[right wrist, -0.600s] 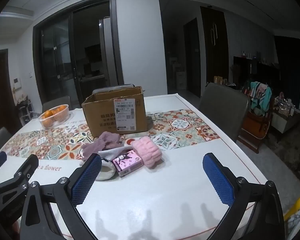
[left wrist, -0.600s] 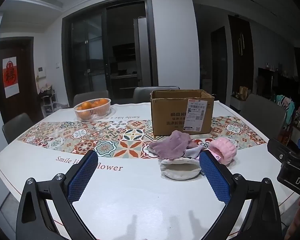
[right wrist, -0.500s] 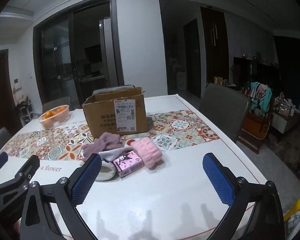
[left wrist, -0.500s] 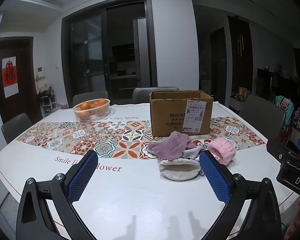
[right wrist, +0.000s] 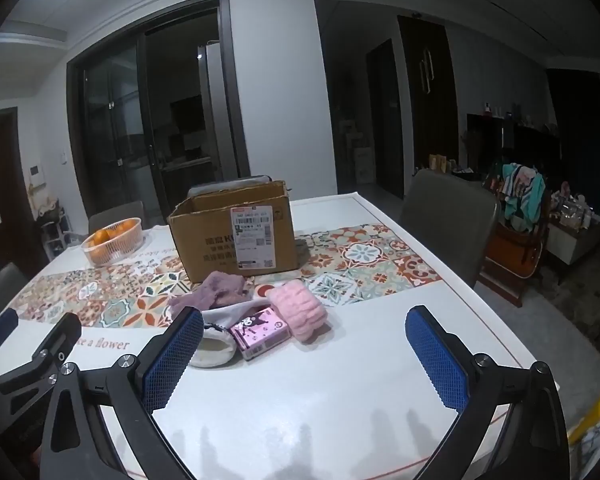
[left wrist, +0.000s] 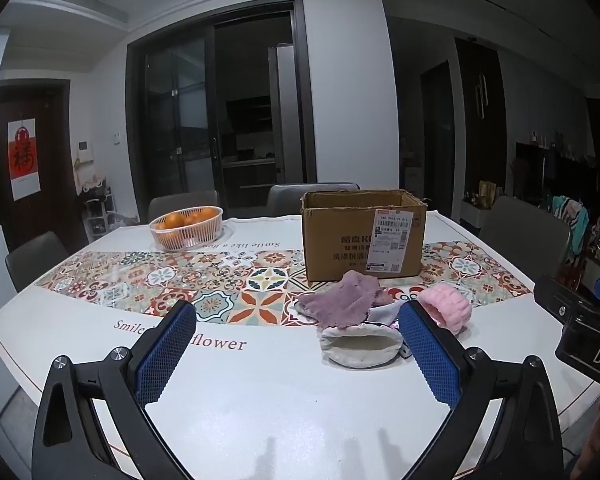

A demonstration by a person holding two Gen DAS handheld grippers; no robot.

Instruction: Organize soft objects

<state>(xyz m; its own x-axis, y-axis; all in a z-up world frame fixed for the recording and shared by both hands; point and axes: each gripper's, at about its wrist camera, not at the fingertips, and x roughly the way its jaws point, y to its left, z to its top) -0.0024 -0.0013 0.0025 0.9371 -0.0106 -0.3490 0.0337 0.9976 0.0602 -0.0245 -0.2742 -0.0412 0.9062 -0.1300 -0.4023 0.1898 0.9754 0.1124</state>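
Note:
A small heap of soft things lies on the table in front of an open cardboard box point(left wrist: 364, 236) point(right wrist: 236, 240): a purple cloth point(left wrist: 344, 300) point(right wrist: 220, 290), a pink fluffy roll point(left wrist: 446, 306) point(right wrist: 298, 308), a cream pouch point(left wrist: 358, 346) point(right wrist: 214, 350) and a pink printed tissue pack point(right wrist: 262, 332). My left gripper point(left wrist: 296, 348) hovers open above the table, short of the heap. My right gripper point(right wrist: 304, 356) is open too, near the table's front edge, with nothing between its fingers. Each gripper's body shows at the edge of the other's view.
A white basket of oranges point(left wrist: 186, 226) point(right wrist: 112, 240) stands at the back left on the patterned runner point(left wrist: 180, 280). Grey chairs point(right wrist: 448, 216) ring the white table point(right wrist: 340, 400). A cluttered sideboard and a wooden high chair stand at the far right.
Both views have shifted only slightly; the heap and the box sit a touch lower and nearer in the frames. Both grippers stay open.

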